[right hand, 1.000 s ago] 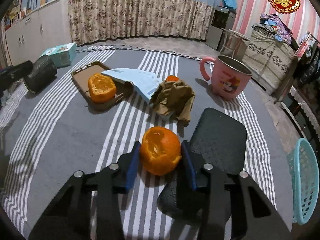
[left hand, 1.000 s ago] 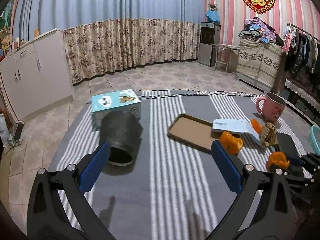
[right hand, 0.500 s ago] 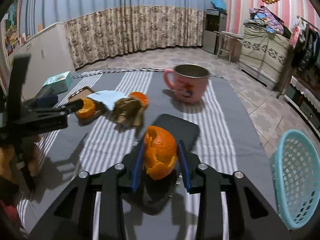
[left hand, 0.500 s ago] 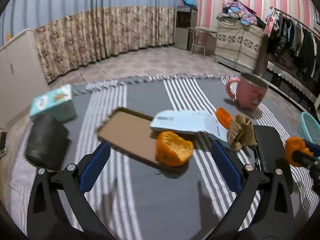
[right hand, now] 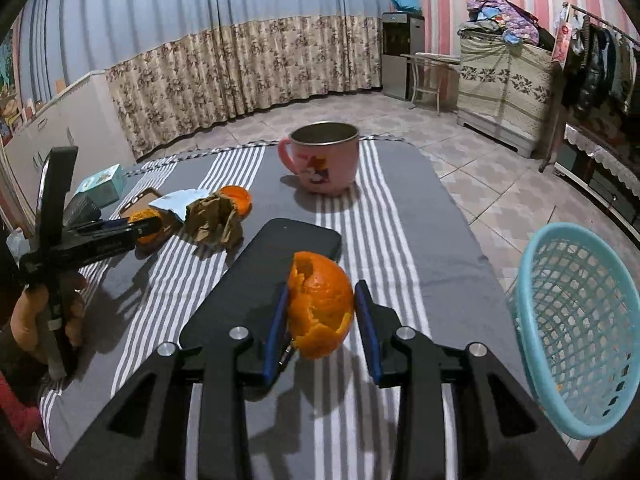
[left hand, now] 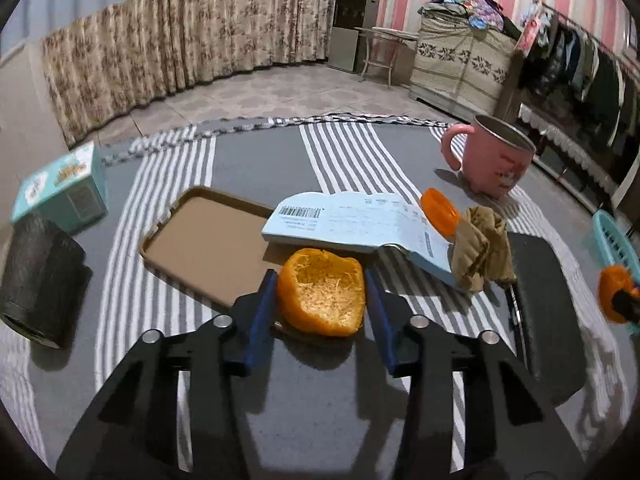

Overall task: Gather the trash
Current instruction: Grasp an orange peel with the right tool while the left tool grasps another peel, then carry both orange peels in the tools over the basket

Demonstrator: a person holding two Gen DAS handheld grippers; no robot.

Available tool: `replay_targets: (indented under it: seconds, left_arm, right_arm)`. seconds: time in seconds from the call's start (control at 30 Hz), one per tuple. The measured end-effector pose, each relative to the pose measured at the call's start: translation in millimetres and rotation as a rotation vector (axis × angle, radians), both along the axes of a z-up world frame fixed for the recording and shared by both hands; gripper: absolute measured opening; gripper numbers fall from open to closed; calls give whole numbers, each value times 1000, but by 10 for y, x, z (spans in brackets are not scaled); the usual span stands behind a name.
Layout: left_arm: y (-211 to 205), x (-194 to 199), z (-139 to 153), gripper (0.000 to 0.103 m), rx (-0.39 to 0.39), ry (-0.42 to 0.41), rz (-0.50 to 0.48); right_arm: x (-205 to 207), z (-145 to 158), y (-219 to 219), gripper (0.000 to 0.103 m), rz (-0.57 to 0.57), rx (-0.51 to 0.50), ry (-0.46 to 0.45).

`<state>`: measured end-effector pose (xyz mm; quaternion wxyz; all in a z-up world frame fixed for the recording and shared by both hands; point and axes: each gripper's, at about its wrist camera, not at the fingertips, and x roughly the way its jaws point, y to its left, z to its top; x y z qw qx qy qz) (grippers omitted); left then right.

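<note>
My left gripper (left hand: 320, 298) has its blue pads around an orange peel half (left hand: 322, 294) that lies on the edge of a brown tray (left hand: 208, 240); the pads touch its sides. My right gripper (right hand: 322, 314) is shut on another orange peel (right hand: 320, 304) and holds it above a black phone (right hand: 264, 280), left of the teal mesh basket (right hand: 576, 328). A crumpled brown paper (left hand: 480, 254) and a third orange piece (left hand: 438, 210) lie beside a blue booklet (left hand: 360, 222).
A pink mug (right hand: 324, 158) stands at the back of the striped tablecloth (right hand: 400, 208). A teal box (left hand: 60, 188) and a black roll (left hand: 40, 280) sit at the left. The basket hangs past the table's right edge.
My left gripper swung right from the black roll to the peel on the tray and closed in around it. My right gripper lifted its peel and moved right toward the basket.
</note>
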<state>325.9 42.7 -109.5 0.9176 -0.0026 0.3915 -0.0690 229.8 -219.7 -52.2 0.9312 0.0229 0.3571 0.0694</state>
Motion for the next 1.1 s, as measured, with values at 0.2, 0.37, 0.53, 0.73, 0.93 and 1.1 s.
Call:
replay_targets:
  seconds: [0.2, 0.37, 0.53, 0.73, 0.93, 1.1]
  left_arm:
    - [2, -112, 96, 36, 31, -19, 9]
    - [-40, -321, 324, 36, 74, -90, 17]
    - [-182, -550, 560, 36, 68, -154, 13]
    - [-650, -781, 829, 36, 26, -229, -56]
    - [-1201, -880, 978, 36, -1, -276, -165]
    - [-1682, -903, 1037, 36, -16, -297, -246]
  right_arm:
    - [-130, 47, -212, 34, -37, 26, -16]
    - [-232, 107, -368, 34, -62, 35, -43]
    - [-368, 176, -569, 34, -93, 33, -74]
    - [-610, 244, -861, 34, -150, 10, -105]
    - [-799, 290, -1292, 34, -228, 17, -112]
    - [-938, 333, -1594, 34, -284, 12, -118]
